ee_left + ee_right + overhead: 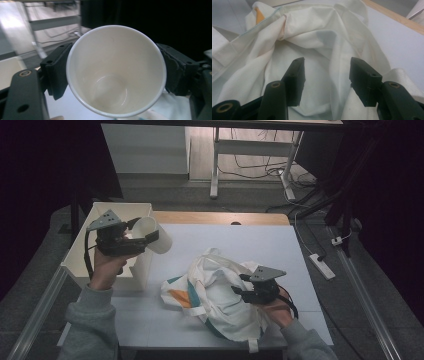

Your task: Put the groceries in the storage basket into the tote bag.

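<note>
White tabletop [225,240] with a wooden far edge. An open white box [100,265] stands at its left edge. On the floor beyond: a white desk frame [216,165], loose cables [260,170], and a power strip [322,266] at right.

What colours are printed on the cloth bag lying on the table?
The cloth bag is cream white with an orange and teal print, clearest in the high view.

Grey floor [240,200], dark surroundings
</note>
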Demonstrator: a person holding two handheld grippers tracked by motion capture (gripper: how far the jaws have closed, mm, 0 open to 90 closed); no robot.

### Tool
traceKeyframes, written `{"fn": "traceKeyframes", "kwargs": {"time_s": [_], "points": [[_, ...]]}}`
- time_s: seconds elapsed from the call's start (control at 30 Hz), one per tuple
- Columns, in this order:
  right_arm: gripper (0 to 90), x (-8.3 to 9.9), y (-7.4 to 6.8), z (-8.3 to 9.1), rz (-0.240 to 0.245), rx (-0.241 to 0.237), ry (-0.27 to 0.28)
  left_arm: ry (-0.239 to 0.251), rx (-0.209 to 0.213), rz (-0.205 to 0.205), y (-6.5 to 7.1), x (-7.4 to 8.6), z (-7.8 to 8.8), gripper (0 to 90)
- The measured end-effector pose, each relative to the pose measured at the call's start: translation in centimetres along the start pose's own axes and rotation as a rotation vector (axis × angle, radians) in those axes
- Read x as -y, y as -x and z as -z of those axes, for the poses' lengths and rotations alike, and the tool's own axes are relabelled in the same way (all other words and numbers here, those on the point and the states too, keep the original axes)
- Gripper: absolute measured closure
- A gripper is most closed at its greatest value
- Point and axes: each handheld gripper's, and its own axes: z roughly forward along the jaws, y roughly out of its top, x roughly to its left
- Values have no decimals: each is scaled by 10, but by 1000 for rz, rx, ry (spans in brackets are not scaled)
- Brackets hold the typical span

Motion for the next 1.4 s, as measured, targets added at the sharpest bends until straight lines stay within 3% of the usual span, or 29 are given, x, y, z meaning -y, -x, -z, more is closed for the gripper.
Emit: {"fn": "traceKeyframes", "kwargs": {"time_s": [0.4,0.83,1.4], "points": [[405,-12,-6,3,5,-9,52,-112,99,-84,38,2,-46,198],[237,-41,-21,-1,24,19,114,-234,190,-148,71,14,-103,198],[152,-54,-33,-10,40,23,133,-279,284,-181,100,21,-125,197]]}}
